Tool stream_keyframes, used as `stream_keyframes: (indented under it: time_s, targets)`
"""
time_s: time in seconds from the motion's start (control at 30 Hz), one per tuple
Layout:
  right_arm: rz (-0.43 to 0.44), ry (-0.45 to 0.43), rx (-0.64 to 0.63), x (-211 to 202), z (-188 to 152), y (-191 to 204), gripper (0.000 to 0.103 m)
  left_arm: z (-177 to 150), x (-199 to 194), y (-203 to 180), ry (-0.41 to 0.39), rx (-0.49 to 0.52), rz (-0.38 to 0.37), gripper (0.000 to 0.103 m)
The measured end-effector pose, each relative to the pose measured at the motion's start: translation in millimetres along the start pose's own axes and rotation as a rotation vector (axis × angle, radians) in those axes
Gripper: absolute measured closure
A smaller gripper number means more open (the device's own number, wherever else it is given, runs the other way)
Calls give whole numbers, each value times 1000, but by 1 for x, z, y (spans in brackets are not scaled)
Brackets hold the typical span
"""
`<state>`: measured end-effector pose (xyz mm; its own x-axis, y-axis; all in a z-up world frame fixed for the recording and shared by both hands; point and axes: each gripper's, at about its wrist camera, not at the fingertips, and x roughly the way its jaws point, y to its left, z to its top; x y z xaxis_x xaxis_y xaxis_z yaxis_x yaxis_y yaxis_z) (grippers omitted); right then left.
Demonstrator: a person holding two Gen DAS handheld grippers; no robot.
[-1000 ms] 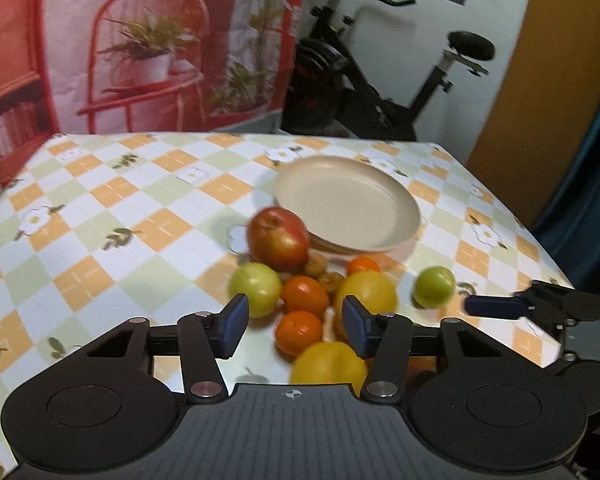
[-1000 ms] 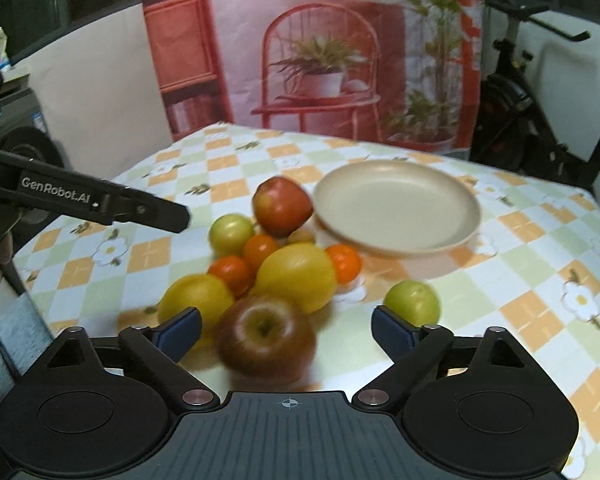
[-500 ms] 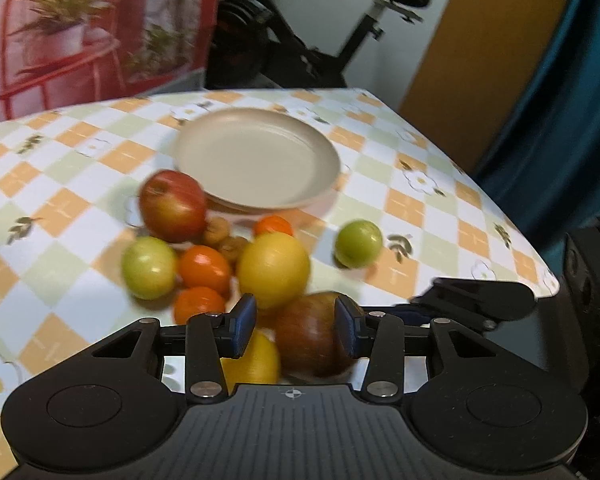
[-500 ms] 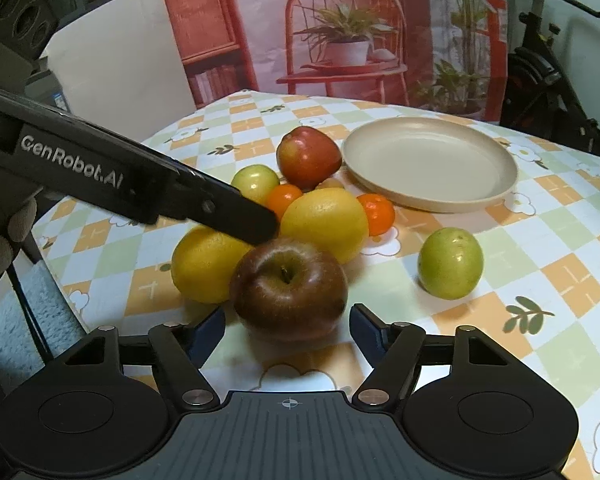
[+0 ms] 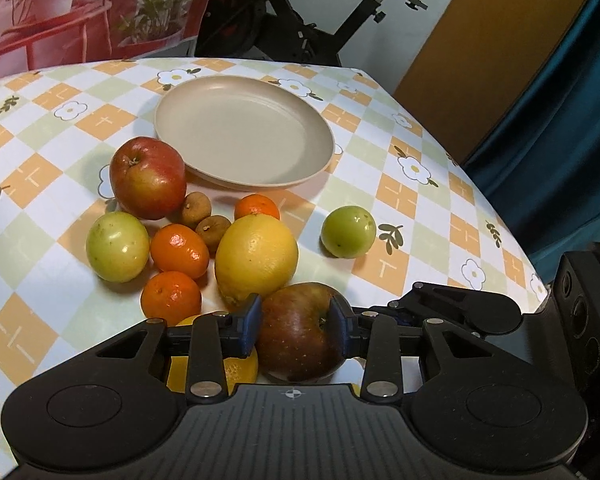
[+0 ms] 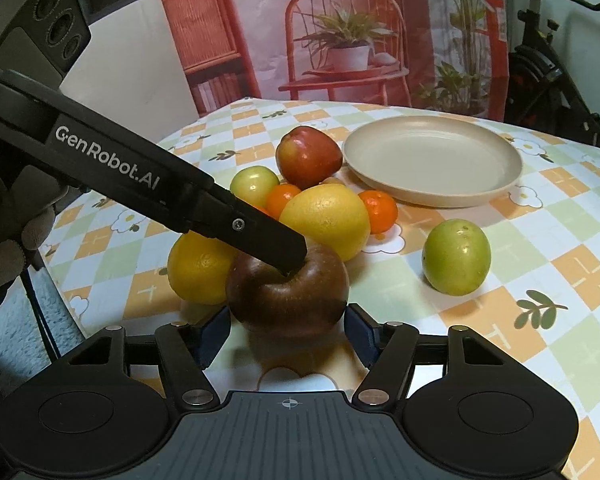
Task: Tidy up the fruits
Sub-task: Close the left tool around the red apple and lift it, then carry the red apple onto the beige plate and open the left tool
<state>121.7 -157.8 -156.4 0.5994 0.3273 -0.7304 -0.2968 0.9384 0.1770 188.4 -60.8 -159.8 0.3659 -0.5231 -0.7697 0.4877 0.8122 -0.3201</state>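
Observation:
A dark red apple sits on the table at the near edge of a fruit pile. My left gripper is shut on it, one pad on each side. In the right wrist view the same apple lies between the pads of my right gripper, which are close to its sides; I cannot tell if they touch. The left gripper's finger reaches onto the apple's top. A beige plate stands empty behind the pile.
The pile holds a red apple, a large yellow citrus, several tangerines, two small brown fruits and a green fruit. Another green fruit lies apart on the right. The table's edge is near on the right.
My left gripper swung right, came down and closed on the dark red apple. My right gripper moved in closer, its pads narrowing around the same apple.

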Motion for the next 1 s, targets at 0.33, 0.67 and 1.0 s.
stream_keyframes:
  time_s: [0.33, 0.67, 1.0]
  targets:
    - [4, -7, 15, 1, 0, -1, 44, -1, 1, 2, 3, -11, -7, 65]
    - [-8, -71, 16, -23, 25, -4, 44, 20, -23, -11, -81, 31, -24, 65]
    - [-25, -160, -86, -54, 102, -13, 44, 73, -67, -27, -251, 79, -9, 65]
